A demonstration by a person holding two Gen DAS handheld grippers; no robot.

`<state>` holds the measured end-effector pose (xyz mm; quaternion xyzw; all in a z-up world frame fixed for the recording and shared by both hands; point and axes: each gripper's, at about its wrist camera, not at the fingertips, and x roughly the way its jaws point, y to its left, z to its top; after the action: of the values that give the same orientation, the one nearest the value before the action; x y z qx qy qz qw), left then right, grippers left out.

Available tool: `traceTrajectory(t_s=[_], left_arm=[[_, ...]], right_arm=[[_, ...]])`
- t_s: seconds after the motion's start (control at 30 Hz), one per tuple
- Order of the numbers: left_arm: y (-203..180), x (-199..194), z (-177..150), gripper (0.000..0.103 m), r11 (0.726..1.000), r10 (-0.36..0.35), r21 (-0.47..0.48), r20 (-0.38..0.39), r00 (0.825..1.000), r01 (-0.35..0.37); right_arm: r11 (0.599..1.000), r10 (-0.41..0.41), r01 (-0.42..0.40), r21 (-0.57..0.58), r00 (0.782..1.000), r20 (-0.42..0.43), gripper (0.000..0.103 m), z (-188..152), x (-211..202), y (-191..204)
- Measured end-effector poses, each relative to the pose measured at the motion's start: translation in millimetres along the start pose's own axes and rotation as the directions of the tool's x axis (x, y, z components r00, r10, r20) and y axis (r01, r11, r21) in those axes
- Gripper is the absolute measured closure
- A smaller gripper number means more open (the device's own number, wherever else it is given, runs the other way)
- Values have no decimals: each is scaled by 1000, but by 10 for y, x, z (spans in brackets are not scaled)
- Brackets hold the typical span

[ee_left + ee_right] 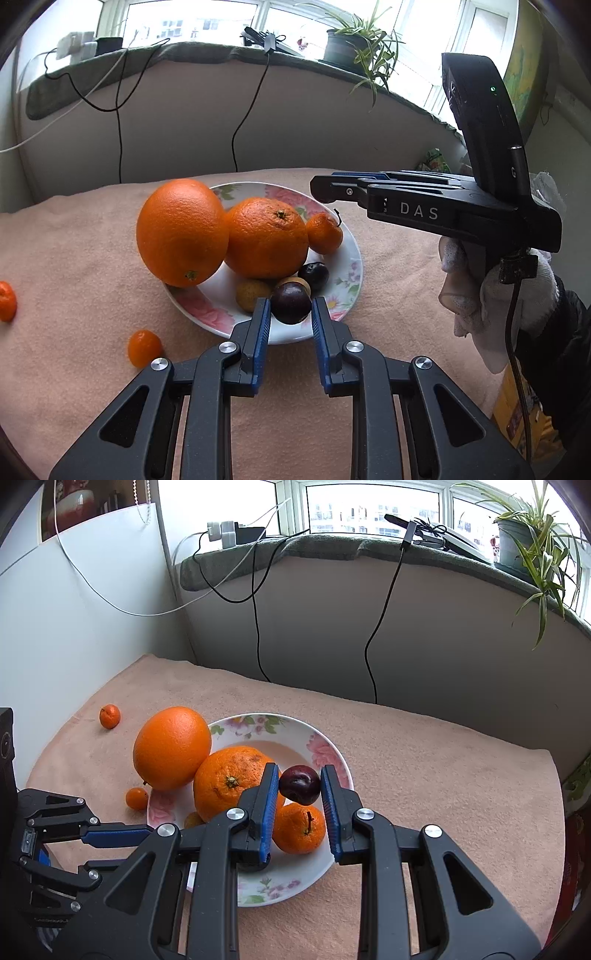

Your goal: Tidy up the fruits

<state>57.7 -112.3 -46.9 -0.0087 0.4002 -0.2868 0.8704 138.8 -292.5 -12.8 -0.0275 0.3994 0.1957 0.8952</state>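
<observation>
A peach-coloured cloth (424,775) fills the lower frame. At centre sits a floral plate (332,753) with 2 large oranges: the biggest orange (171,747) leans on its left rim, a second orange (225,779) beside it. A mandarin (299,829) lies lower down. The right gripper (299,786) is clamped on a dark plum (299,784). The left gripper (290,306) pinches another plum (291,302) above the plate. The right gripper's body reads "DAS".

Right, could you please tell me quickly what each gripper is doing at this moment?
Left gripper: jaws closed on a dark plum over the plate's near edge.
Right gripper: jaws closed on a second plum, held above the plate.
</observation>
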Motion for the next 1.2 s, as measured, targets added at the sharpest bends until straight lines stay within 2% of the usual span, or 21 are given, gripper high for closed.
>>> traceTrajectory(t_s=[0.47, 0.53, 0.6, 0.67, 0.73, 0.83, 0.87, 0.9, 0.93, 1.1, 1.2], left_arm=[[-6, 11, 3, 82, 1000, 7, -8, 3, 1000, -7], [-10, 6, 3, 81, 1000, 8, -8, 5, 1000, -8], [-7, -4, 0, 81, 1000, 9, -11, 8, 1000, -9], [-4, -14, -1, 81, 1000, 13, -15, 10, 1000, -13], [2, -23, -2, 80, 1000, 16, -17, 13, 1000, -15], [1, -53, 2, 60, 1000, 19, -14, 21, 1000, -19], [-1, -72, 2, 49, 1000, 22, -14, 29, 999, -22], [-1, -97, 0, 39, 1000, 26, -13, 38, 999, -26], [-1, -120, -2, 35, 999, 32, -13, 45, 998, -31], [20, -202, -5, 26, 998, 64, -12, 59, 996, -63], [47, -246, -16, 24, 997, 78, -15, 69, 995, -77]], right_arm=[[1000, -3, 3, 21, 1000, -11, 78, -7, 57, -28], [1000, -3, 3, 24, 1000, -9, 72, -11, 50, -31], [1000, -11, 11, 26, 1000, 2, 47, -13, 29, -28], [999, -13, 12, 31, 1000, 13, 40, -14, -1, -25], [999, -10, 10, 37, 1000, 16, 38, -10, -20, -22], [999, -22, 21, 34, 1000, 21, 25, -14, -42, -5], [999, -24, 23, 36, 999, 23, 20, -17, -52, -1], [999, -25, 24, 38, 999, 25, 17, -20, -61, 3], [999, -24, 22, 43, 999, 27, 16, -22, -72, 3], [997, -24, 22, 71, 999, 30, 11, -21, -116, 8], [997, -26, 24, 78, 999, 32, 11, -21, -147, 32]])
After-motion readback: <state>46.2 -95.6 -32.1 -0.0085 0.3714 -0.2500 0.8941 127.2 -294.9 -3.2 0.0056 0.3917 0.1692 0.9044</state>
